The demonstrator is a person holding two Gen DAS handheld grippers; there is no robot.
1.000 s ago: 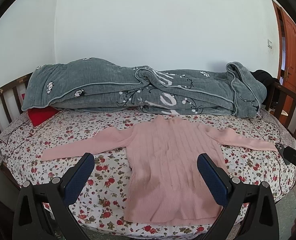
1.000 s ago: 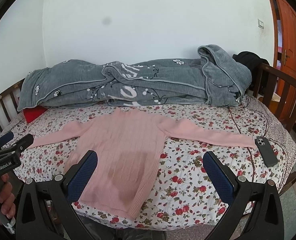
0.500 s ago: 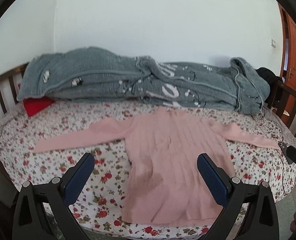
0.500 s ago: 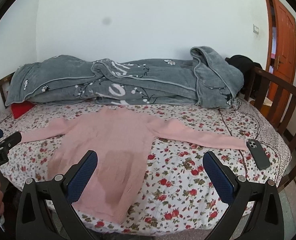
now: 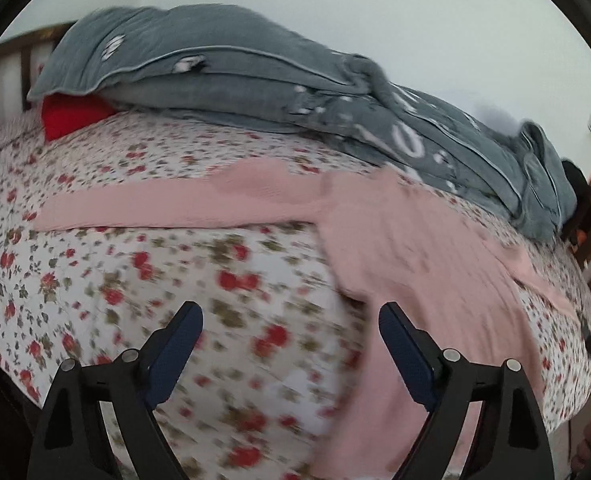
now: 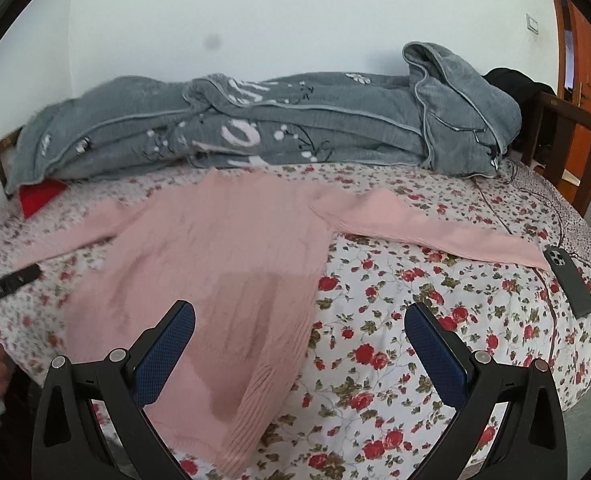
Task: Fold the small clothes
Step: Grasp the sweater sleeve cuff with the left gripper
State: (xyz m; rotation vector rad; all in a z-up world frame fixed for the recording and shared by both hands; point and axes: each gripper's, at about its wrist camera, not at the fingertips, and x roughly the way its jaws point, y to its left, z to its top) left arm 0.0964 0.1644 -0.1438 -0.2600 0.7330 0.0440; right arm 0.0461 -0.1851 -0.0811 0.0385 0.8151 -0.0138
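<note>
A pink long-sleeved sweater (image 6: 223, 240) lies flat on the flowered bed sheet (image 6: 395, 320), sleeves spread and a darker patch (image 6: 247, 320) low on its front. My right gripper (image 6: 301, 320) hovers open over the sweater's lower right edge, holding nothing. The left wrist view is blurred and tilted. There my left gripper (image 5: 291, 320) hangs over the sheet (image 5: 175, 280) by the sweater (image 5: 415, 248), just off its left side. Its jaws are closing, and the pads touch no cloth. The left sleeve (image 5: 155, 208) stretches out beyond it.
A rolled grey blanket (image 6: 295, 128) lies along the back of the bed, with a red cushion (image 5: 71, 116) under its left end. A dark phone (image 6: 571, 280) rests by the right cuff. Wooden rails (image 6: 567, 116) border the bed, and an orange door (image 6: 587, 60) stands beyond.
Both grippers have come down closer to the bed. The left one has swung left and rolled, tilting its view, and its fingers stand narrower. The sweater has not moved.
</note>
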